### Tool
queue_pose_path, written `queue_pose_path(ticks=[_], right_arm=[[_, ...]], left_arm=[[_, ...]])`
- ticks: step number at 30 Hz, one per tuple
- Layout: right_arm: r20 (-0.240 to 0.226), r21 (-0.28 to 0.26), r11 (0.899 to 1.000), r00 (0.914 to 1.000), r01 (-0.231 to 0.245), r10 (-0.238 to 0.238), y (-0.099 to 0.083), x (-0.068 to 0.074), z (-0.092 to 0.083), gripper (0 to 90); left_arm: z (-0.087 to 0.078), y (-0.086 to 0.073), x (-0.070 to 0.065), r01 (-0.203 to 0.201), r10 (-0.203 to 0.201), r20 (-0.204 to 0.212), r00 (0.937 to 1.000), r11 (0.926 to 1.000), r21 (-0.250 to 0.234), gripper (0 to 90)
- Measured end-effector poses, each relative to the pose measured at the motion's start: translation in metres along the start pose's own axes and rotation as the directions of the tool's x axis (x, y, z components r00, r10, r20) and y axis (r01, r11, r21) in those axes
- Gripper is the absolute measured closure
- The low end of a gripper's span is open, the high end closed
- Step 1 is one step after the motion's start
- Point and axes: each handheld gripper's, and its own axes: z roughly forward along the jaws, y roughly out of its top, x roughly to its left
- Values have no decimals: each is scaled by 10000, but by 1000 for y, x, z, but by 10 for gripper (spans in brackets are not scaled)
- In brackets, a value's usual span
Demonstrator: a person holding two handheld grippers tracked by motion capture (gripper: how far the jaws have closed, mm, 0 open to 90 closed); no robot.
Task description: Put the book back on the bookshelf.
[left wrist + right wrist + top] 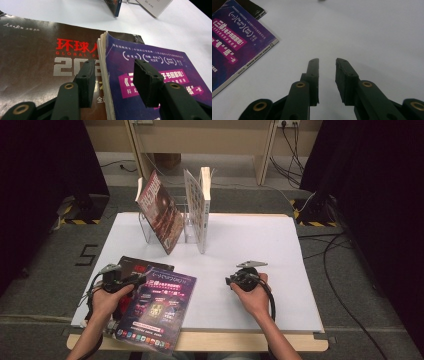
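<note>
On the white counter [240,245], your left gripper [117,82] straddles the corner of the purple glossy magazine [160,82] lying over a dark brown magazine [32,60]; jaws half-wide, pads not yet pressing. Slide the lower jaw fully under before squeezing. Your right gripper [327,75] hovers narrow and empty over bare counter, right of it

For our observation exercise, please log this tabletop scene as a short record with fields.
Surface: white table
Left gripper: jaws straddle the edge of the purple magazine, one on each side
Beneath it: dark magazine with red title
Right gripper: jaws apart, nothing between them, over bare table
Back of table: clear rack holding two upright books
</note>
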Motion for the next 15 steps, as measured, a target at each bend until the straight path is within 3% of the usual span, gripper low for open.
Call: queue_pose_path(ticks=[7,15], right_arm=[[-93,222,9997,9999,91,-89,7,8,9,749],[-308,522,9980,9990,355,-339,16,22,21,824]], left_arm=[[-2,-4,0,-94,92,56,9999,9996,264,517],[-8,-12,4,215,-225,288,9993,9992,348,521]])
